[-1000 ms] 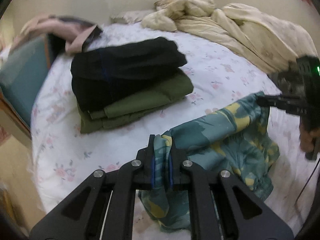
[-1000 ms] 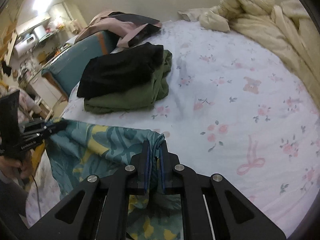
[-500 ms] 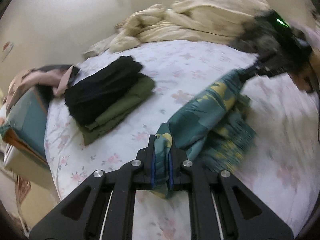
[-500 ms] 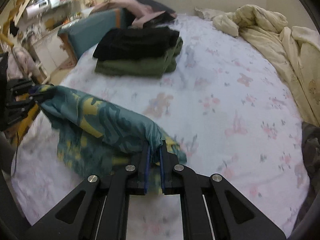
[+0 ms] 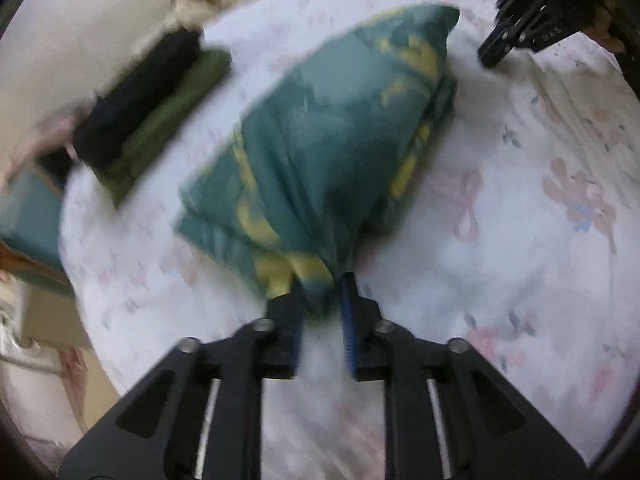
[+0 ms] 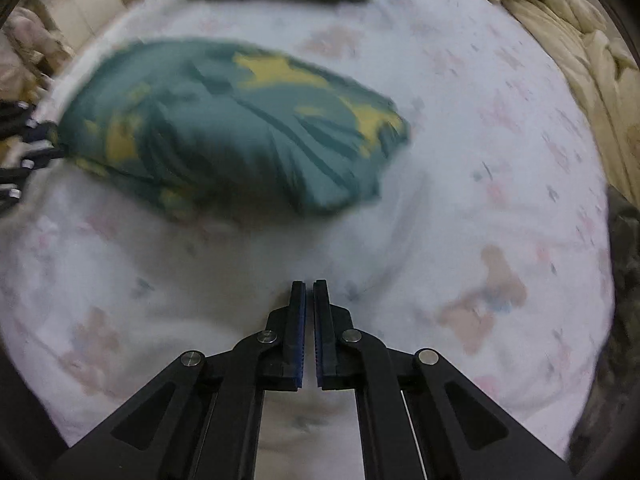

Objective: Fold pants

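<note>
Teal pants (image 5: 332,136) folded on bed (image 5: 500,240), left gripper (image 5: 322,300) jaws opening around hem, right gripper (image 6: 309,292) jaws closed, empty

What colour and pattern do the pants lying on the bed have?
The pants are teal green with yellow patches, shown best in the right wrist view.

A white floral bedsheet (image 6: 500,200) covers the bed, with a folded black and olive clothing stack (image 5: 148,108) at its far left and a rumpled cream blanket (image 6: 560,28) along the far right.
</note>
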Available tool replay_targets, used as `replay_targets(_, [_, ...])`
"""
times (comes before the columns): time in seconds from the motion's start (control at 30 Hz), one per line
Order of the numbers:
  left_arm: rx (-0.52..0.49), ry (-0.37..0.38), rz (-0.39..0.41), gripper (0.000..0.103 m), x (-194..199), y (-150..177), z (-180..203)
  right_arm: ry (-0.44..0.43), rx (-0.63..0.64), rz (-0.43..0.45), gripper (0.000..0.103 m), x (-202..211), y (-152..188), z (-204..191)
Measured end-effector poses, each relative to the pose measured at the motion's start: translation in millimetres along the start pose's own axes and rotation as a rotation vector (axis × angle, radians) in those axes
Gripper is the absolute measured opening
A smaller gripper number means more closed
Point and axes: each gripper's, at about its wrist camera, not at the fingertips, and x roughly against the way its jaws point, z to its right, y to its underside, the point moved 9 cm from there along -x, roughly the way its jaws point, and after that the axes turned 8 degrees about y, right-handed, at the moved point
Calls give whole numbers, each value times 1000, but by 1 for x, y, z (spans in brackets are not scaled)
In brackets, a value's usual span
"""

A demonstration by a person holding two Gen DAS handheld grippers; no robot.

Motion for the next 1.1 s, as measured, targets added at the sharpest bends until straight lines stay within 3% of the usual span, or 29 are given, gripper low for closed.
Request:
replay_targets(0.07, [29,35,-3,37,10,1,-3,4,-70,28,3,13,-6,13])
replay_targets(0.17, [120,166,84,37,44,-18,-14,-14,-168,219,3,59,-36,32])
replay_targets(0.23, [256,289,224,37,75,-43,-30,-38,-264,351,8,90,-57,44])
replay_targets(0.3, [398,341,356,38,97,-62,-49,-90,-314,389,8,98,-72,45])
replay_targets(0.4, [599,287,395,38,83,-80,-78,-188,-348,357,8,86,-98,31])
replay_targets(0.57, [851,339,284,35,10,-81,-87,-283,-337,238,8,46,-120,-3])
replay_targets(0.7, [828,371,119,36,-37,-61,-55,-362,-325,-8,8,2,-84,-35])
replay_targets(0.83, [740,336,115,39,-24,-52,-50,-355,-312,-63,6,-3,-63,-32])
replay_targets(0.93, [805,305,119,49,-24,-33,-71,-335,-333,-84,6,-9,-48,-20])
replay_targets(0.97, [851,269,107,63,-26,-20,-83,-336,-333,-89,5,-9,-44,-19])
replay_targets(1.03, [948,222,98,64,-28,3,-98,-333,-328,-94,5,-8,-41,-15])
replay_targets(1.1, [1028,199,116,60,-22,17,-112,-319,-341,-93,6,0,-41,-7])
